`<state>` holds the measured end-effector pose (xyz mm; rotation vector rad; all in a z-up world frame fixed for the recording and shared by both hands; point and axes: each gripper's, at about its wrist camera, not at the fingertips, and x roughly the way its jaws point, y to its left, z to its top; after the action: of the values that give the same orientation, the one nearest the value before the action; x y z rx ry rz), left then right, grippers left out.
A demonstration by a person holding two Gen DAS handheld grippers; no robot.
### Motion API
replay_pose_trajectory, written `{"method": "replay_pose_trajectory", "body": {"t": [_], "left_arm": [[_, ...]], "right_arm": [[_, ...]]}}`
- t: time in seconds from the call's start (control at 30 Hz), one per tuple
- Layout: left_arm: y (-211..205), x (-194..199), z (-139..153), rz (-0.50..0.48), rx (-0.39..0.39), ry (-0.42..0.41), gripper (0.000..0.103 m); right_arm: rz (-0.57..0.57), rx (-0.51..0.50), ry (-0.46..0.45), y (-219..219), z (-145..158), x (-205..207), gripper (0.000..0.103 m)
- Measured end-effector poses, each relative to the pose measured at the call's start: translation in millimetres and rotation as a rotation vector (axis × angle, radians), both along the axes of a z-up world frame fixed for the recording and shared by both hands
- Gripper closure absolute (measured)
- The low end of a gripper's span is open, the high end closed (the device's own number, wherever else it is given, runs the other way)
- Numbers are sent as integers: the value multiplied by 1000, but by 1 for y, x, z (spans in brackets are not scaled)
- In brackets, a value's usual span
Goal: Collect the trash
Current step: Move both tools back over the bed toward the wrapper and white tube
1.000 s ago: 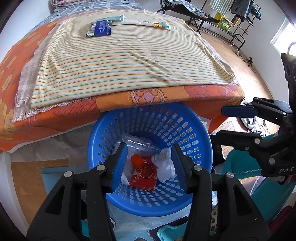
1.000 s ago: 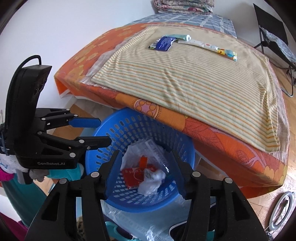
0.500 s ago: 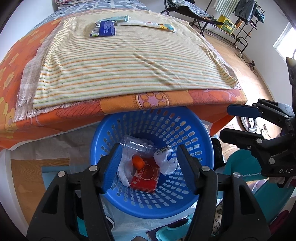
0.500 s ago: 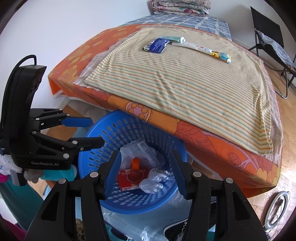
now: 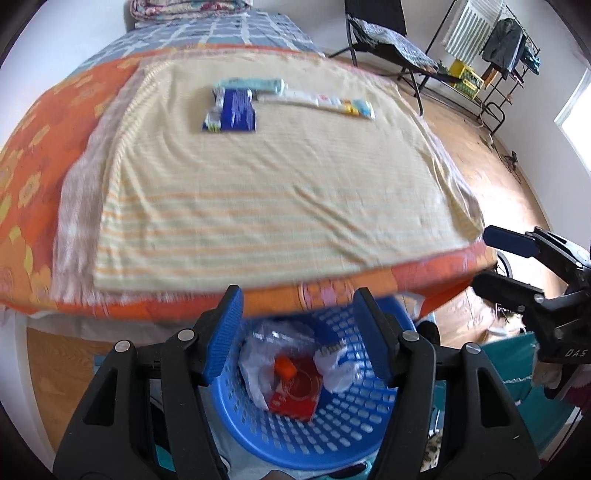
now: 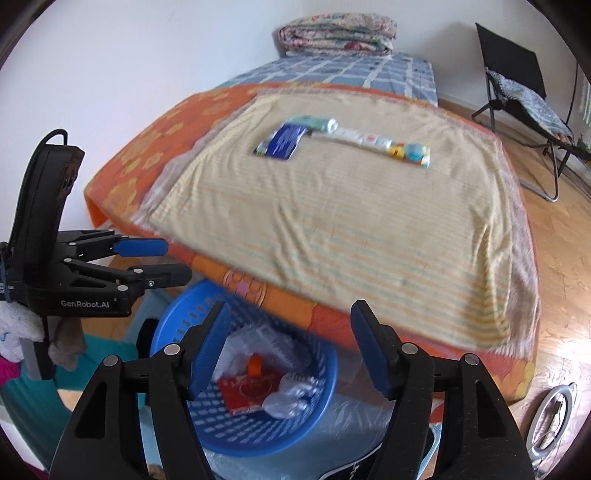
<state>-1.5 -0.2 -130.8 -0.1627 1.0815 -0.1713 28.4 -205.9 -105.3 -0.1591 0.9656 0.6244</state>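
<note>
- A bed [image 5: 33, 173] with an orange flowered cover fills the room's middle, and a yellow striped cloth [image 5: 266, 192] is spread flat over most of that cover; both views are somewhat blurred.
- Beyond the cloth, the bed shows a blue checked sheet [image 6: 347, 72], and a folded quilt [image 6: 338, 35] sits at the far end of it against the white wall.
- To the right of the bed the floor is wood [image 6: 565, 236], with a black folding chair [image 6: 517, 74] standing on it; in the left wrist view a clothes rack [image 5: 506, 48] with hanging garments stands past the chair.
- On the far part of the cloth lie three pieces of trash close together: a blue wrapper [image 5: 232, 110], a pale teal tube [image 5: 255, 84] just behind it, and a long white tube [image 6: 373, 142] with a colourful end stretching to the right of the wrapper.
- A blue basket [image 5: 354, 435] stands on the floor at the near foot of the bed, partly tucked under the bed's edge.
- Inside the basket are a red packet [image 5: 295, 398], a small orange piece [image 5: 285, 367], crumpled clear plastic [image 6: 266, 341] and white wrapping [image 5: 338, 371].
- The left gripper [image 5: 299, 338] hangs directly above the basket, its blue-padded jaws spread wide and holding nothing; the wrapper and tubes lie well ahead of it, across the cloth.
- The right gripper [image 6: 291, 345] hovers over the basket's right part beside the left one, jaws likewise wide apart and empty, with the trash on the cloth far in front.
</note>
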Motion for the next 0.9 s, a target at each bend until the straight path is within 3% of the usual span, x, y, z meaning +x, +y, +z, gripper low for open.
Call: {"method": "replay_pose_trajectory", "body": {"t": [0.17,0.4,0.53,0.9], "left_arm": [[4,30,13,12,21,-31,37],[12,71,21,49,36,-59,35],[17,96,22,71,41,-62,35],[30,169,-2,127,37,-13,35]], "right_arm": [[-32,37,-24,-9,15,25,34],[-31,7,-108,-11,32,58,33],[-12,10,-112,-11,37,80,33],[52,-4,-126,5,32,151,33]]}}
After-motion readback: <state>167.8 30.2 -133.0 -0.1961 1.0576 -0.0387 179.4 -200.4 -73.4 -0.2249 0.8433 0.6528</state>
